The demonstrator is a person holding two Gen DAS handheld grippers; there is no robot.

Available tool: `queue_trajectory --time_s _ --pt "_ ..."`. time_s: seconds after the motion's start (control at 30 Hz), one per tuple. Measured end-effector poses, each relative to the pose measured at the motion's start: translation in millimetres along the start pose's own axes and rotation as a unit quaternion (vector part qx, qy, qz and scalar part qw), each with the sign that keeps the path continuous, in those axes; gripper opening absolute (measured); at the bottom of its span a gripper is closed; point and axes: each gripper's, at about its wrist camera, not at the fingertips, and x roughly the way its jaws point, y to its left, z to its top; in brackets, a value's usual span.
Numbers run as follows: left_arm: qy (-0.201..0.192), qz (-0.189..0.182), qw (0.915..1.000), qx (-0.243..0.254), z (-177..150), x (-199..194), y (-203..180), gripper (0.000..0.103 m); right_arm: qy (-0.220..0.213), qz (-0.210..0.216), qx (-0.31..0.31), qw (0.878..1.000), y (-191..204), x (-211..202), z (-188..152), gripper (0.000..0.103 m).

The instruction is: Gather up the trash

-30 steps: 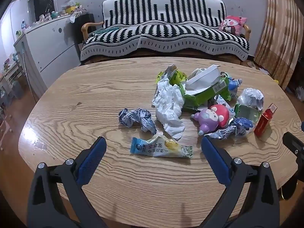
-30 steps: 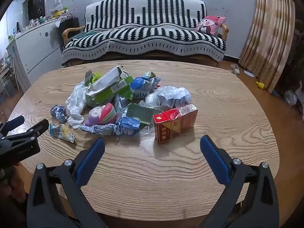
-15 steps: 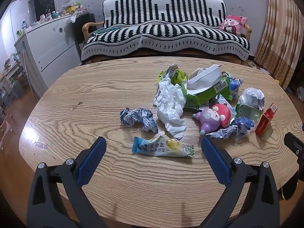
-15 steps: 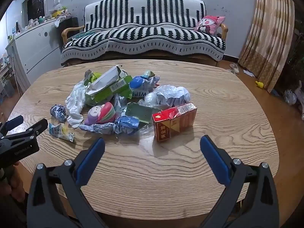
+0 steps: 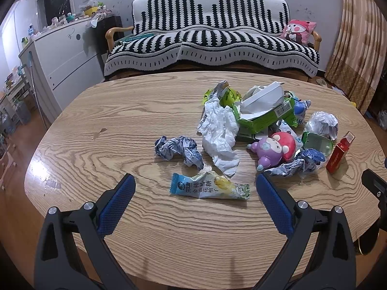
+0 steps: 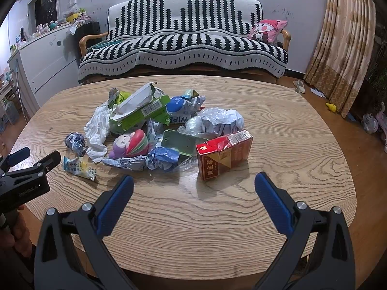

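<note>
While both grippers hover with jaws spread wide and empty, left gripper (image 5: 194,184) and right gripper (image 6: 193,183), the oval wood-grain table (image 6: 290,130) carries the trash heap; striped black-and-white sofa (image 6: 183,41) behind. Torn green cardboard box (image 6: 142,114) holds white paper; red cigarette pack (image 6: 223,154) lies just beside the heap.

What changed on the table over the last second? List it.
Very little. The left gripper has eased slightly toward the candy wrapper, and the right gripper slightly toward the red box. Both remain open and empty. Nothing was grasped or released, and the trash lies as before.
</note>
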Motion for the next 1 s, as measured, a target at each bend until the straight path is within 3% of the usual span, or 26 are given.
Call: queue_trajectory --time_s 1.0 --pt "0.015 -0.003 0.9999 -0.006 -1.3 7.7 0.2 0.097 -0.003 -0.001 0.004 1.0 -3.0 -0.1 3.0 0.097"
